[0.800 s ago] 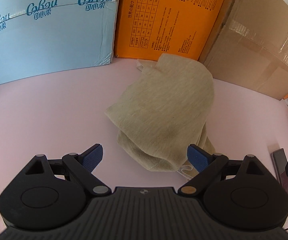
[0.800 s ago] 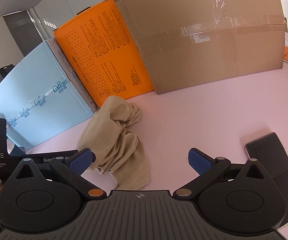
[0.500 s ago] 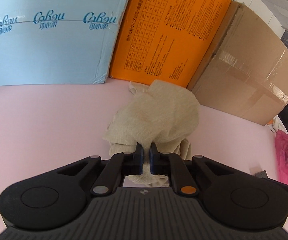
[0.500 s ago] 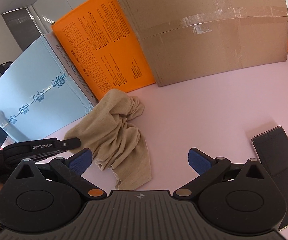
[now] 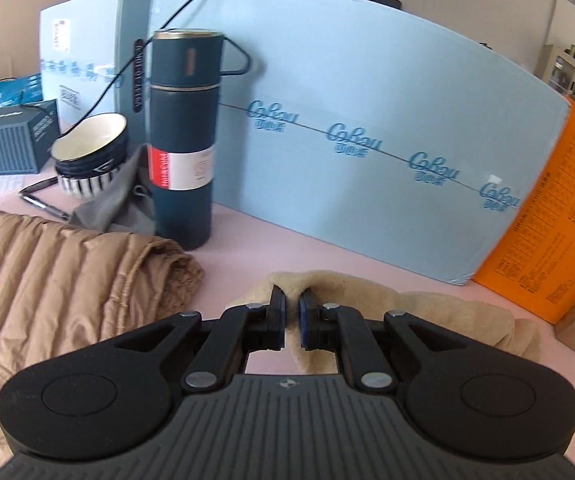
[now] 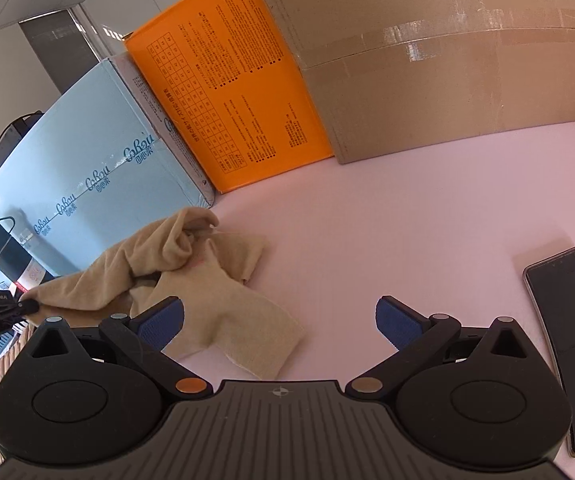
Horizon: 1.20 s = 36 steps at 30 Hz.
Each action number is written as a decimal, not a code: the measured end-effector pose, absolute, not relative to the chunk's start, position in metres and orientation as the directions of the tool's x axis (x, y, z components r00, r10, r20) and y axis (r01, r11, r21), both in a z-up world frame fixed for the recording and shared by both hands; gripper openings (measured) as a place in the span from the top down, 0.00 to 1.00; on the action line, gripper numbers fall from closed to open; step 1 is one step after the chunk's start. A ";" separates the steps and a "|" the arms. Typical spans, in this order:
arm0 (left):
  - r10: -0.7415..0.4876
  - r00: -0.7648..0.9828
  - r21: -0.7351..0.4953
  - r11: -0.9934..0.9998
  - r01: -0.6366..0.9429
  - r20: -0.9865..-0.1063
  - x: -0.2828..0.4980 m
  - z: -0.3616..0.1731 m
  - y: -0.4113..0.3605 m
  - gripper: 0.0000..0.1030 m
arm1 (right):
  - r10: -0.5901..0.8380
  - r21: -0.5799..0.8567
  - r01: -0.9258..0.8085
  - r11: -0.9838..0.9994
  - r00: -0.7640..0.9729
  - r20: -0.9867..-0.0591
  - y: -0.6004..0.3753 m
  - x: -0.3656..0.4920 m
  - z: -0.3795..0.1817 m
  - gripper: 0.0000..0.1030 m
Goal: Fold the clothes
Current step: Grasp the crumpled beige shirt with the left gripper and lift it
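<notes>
Left gripper (image 5: 292, 307): 0.8 s ago your left jaws stood wide over the cloth; now they are pinched tight on an edge of the beige knit garment (image 6: 191, 276). You have also swung this tool to your left, so its camera now looks at the flask instead of the orange box.

Puffer jacket (image 5: 55, 280): a tan quilted jacket lies at the far left of the pink table (image 6: 387, 240), just beside the clamped edge. Keep the pull clear of it.

Thermos flask (image 5: 183, 136): a tall dark blue flask stands upright behind the jacket, next to stacked bowls (image 5: 91, 156). In my judgement, a wide sweep left could knock it.

Beige knit garment: 0.5 s ago it sat as a bunched heap against the blue Cobou carton (image 6: 95, 184). Now 1 end is drawn out to your left in the left tool, and a flap lies flat on the table toward your right tool. The middle is still crumpled, with a twisted knot near the carton corner.

Meaning for the task: this looks like the spreading step, not a fold yet.

Right gripper (image 6: 279, 322): your right jaws stand wide and hold nothing, poised above the table just beside the near flap. That flap looks like the next hold.

Smartphone (image 6: 567, 340): it lies flat at the far right, well apart from the cloth.
</notes>
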<state>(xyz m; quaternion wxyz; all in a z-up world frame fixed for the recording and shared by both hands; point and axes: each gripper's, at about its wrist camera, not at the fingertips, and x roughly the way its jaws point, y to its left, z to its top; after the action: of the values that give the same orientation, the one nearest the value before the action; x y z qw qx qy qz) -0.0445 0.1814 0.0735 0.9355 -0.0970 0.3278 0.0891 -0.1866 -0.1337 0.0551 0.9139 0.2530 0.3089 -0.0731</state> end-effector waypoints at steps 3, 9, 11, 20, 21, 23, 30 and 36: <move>0.158 0.722 -0.105 0.947 -0.305 -0.674 -0.054 0.071 0.203 0.93 | 0.026 0.407 0.282 0.869 0.794 -0.607 -0.132 -0.184 0.056 0.00; -0.023 0.687 -0.115 0.989 -0.088 -0.726 -0.079 0.064 0.190 0.80 | 0.053 0.403 0.265 0.876 0.776 -0.628 -0.128 -0.179 0.052 0.00; -0.118 0.677 -0.129 0.991 0.035 -0.726 -0.088 0.065 0.177 0.75 | 0.058 0.405 0.264 0.875 0.774 -0.630 -0.127 -0.178 0.050 0.00; -0.254 0.694 0.002 0.939 0.345 -0.673 -0.047 0.074 0.088 0.17 | 0.112 0.412 0.241 0.879 0.735 -0.669 -0.121 -0.166 0.036 0.00; -0.235 0.686 0.044 0.931 0.362 -0.688 -0.037 0.071 0.071 0.17 | 0.118 0.410 0.235 0.881 0.731 -0.672 -0.121 -0.165 0.035 0.00; -0.175 0.670 0.130 0.916 0.380 -0.721 -0.020 0.058 0.037 0.17 | 0.120 0.406 0.233 0.884 0.725 -0.678 -0.122 -0.164 0.034 0.00; -0.227 0.509 -0.025 0.928 0.372 -0.830 0.029 0.042 0.025 0.91 | 0.219 0.473 0.170 0.864 0.720 -0.658 -0.127 -0.162 0.029 0.00; -0.323 0.612 -0.111 0.927 0.358 -0.722 0.034 0.103 0.036 0.94 | 0.560 0.647 -0.098 0.756 0.607 -0.563 -0.099 -0.129 0.016 0.00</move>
<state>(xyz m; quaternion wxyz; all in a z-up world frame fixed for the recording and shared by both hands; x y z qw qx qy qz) 0.0336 0.0357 0.1030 0.8975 0.0220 0.3974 -0.1899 -0.1285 -0.0991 0.0158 0.8482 0.2902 0.3984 0.1940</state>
